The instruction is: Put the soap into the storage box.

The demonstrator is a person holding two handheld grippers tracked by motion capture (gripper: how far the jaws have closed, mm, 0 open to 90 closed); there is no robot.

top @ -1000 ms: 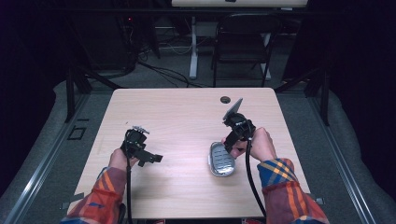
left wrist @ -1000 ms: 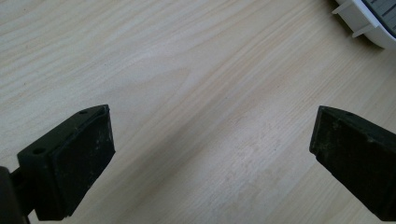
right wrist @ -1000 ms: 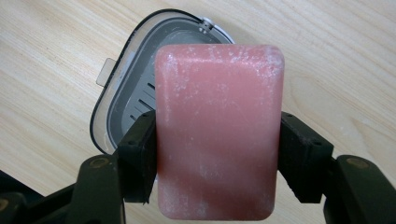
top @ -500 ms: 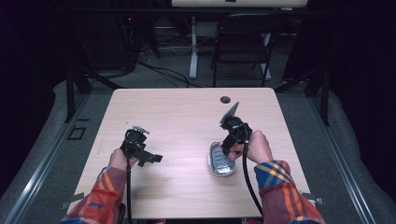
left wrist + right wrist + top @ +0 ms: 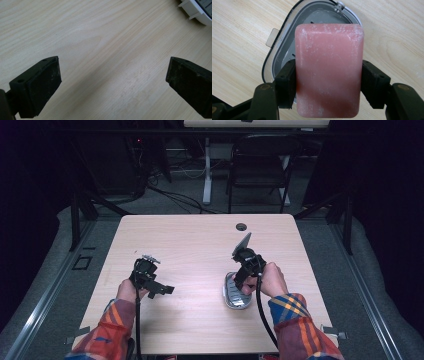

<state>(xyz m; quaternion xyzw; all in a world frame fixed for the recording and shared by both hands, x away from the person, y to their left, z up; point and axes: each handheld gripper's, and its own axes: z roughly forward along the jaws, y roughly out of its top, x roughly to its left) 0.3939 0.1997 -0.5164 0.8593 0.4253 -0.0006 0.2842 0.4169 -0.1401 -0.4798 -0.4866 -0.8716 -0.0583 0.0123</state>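
Pink soap bar [image 5: 329,70] is clamped between the two jaws of the right gripper [image 5: 329,85], directly above a grey soap dish [image 5: 287,50] on the wooden table [image 5: 190,245]. No writing is readable on them. Left gripper [image 5: 112,82] hangs over bare wood with jaws wide apart.
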